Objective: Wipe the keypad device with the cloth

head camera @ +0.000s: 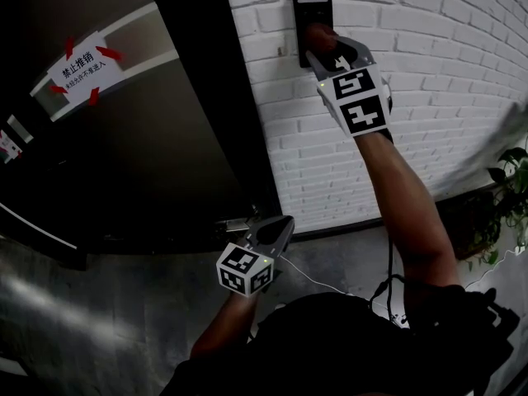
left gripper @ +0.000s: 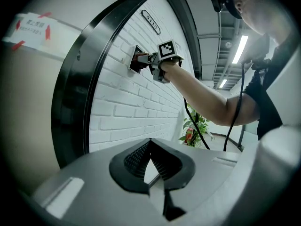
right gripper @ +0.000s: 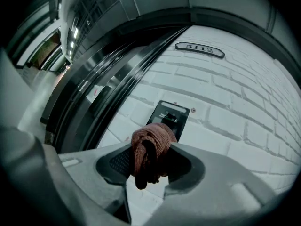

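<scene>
Gripping a bunched reddish-brown cloth (right gripper: 150, 149), the right tool (head camera: 323, 46) holds it up against the lower part of the black keypad device (head camera: 310, 8), mounted on the white brick wall (head camera: 429, 81) just right of a dark door (head camera: 165, 155). The left tool (left gripper: 150, 145) hangs low near the door, clenched on nothing.

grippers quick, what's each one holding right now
Left gripper: shut, nothing between its jaws.
Right gripper: shut on the cloth, up at the keypad device.
</scene>
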The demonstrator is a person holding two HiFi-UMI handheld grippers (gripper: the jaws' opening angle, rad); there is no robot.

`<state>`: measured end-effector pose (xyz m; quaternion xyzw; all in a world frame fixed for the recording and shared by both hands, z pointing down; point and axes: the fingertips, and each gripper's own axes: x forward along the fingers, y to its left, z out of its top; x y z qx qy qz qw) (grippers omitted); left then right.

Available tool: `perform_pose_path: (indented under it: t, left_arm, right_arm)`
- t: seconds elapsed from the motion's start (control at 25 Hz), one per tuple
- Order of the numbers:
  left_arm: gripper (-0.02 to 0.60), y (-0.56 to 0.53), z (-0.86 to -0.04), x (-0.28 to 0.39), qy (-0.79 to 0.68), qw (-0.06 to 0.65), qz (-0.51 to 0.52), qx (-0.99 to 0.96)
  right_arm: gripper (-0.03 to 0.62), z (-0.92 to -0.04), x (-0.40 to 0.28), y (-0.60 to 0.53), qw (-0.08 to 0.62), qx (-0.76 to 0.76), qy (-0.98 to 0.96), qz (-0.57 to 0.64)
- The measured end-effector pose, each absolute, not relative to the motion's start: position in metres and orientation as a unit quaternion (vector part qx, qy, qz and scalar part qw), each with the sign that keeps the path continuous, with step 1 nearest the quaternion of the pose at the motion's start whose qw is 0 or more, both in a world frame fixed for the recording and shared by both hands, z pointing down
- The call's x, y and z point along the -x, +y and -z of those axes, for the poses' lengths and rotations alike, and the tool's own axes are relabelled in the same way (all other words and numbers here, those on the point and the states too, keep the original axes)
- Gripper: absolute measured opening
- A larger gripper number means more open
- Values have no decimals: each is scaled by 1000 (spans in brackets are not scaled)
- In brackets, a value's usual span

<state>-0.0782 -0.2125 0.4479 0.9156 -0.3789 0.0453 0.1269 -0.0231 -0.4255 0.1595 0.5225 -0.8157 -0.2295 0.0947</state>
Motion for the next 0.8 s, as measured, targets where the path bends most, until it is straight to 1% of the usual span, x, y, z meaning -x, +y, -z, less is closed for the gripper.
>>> perform_pose_path:
  t: [0.8]
  left_arm:
    - [17, -208, -452, 78, -377, 129, -51, -916]
  right_arm:
    - [152, -227, 27, -423, 134, -505, -829, 200]
